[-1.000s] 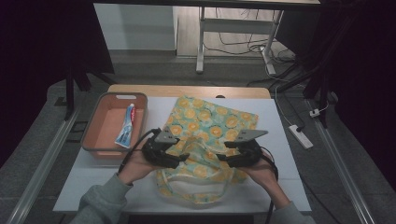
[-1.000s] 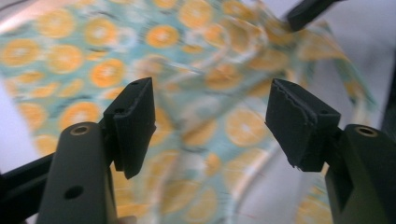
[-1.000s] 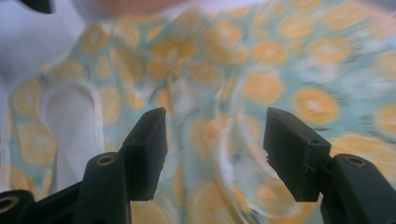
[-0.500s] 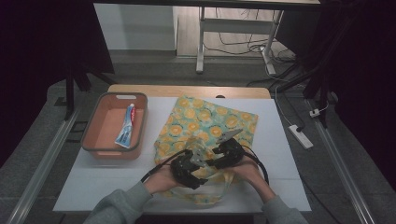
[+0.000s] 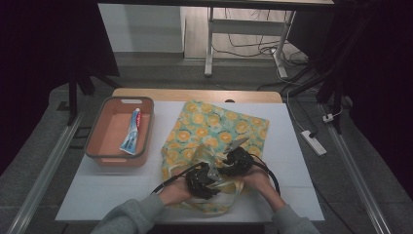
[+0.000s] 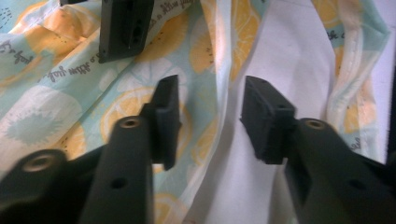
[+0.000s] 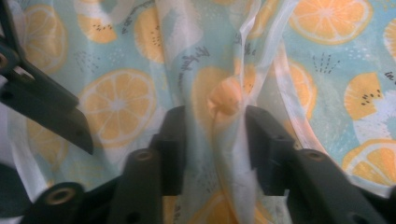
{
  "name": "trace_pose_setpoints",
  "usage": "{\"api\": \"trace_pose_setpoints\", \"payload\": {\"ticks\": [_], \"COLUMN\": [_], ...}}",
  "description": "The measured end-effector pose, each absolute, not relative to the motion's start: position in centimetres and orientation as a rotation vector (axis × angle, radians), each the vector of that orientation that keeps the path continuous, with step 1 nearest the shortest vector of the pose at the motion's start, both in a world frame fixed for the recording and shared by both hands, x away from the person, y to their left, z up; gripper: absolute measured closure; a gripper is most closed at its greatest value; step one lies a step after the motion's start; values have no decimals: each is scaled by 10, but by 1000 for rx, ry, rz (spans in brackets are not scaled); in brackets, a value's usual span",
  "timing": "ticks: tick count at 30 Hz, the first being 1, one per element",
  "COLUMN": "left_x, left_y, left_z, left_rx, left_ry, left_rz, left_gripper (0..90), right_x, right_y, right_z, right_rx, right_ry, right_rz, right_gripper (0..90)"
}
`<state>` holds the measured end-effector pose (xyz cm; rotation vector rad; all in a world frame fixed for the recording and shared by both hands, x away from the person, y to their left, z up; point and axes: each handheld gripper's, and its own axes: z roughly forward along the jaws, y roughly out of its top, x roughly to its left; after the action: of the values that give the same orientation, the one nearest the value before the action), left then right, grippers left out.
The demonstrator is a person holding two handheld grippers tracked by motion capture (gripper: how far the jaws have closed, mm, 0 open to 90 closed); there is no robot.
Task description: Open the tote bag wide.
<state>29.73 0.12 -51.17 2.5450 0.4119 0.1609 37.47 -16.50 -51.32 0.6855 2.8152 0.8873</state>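
The right gripper (image 7: 212,140) was clamped on a fold of the bag (image 5: 214,126) at lower centre; the left gripper (image 6: 210,116) stood apart over its rim.

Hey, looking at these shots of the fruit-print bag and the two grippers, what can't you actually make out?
- High view: the bag near edge, covered by both hands and the left gripper.
- High view: print on the tube in the tray, too small.
- Right gripper view: whether the right gripper pinches the fabric fold; blurred.
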Motion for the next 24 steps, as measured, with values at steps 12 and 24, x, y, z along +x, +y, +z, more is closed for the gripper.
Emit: {"api": "trace_pose_setpoints", "payload": {"ticks": [12,24], "left_x": [269,235], "left_y": [17,36], "left_z": [-493,-485], "left_rx": [2491,2481], "left_ry": [235,162], "left_rz": [83,55], "left_gripper": [885,883], "right_x": [379,412], "right_y": [-180,-194], "right_z": [-476,-464], "right_rx": [687,890], "right_ry": [2668,2486], "right_rz": [927,957], "right_gripper": [867,871]}}
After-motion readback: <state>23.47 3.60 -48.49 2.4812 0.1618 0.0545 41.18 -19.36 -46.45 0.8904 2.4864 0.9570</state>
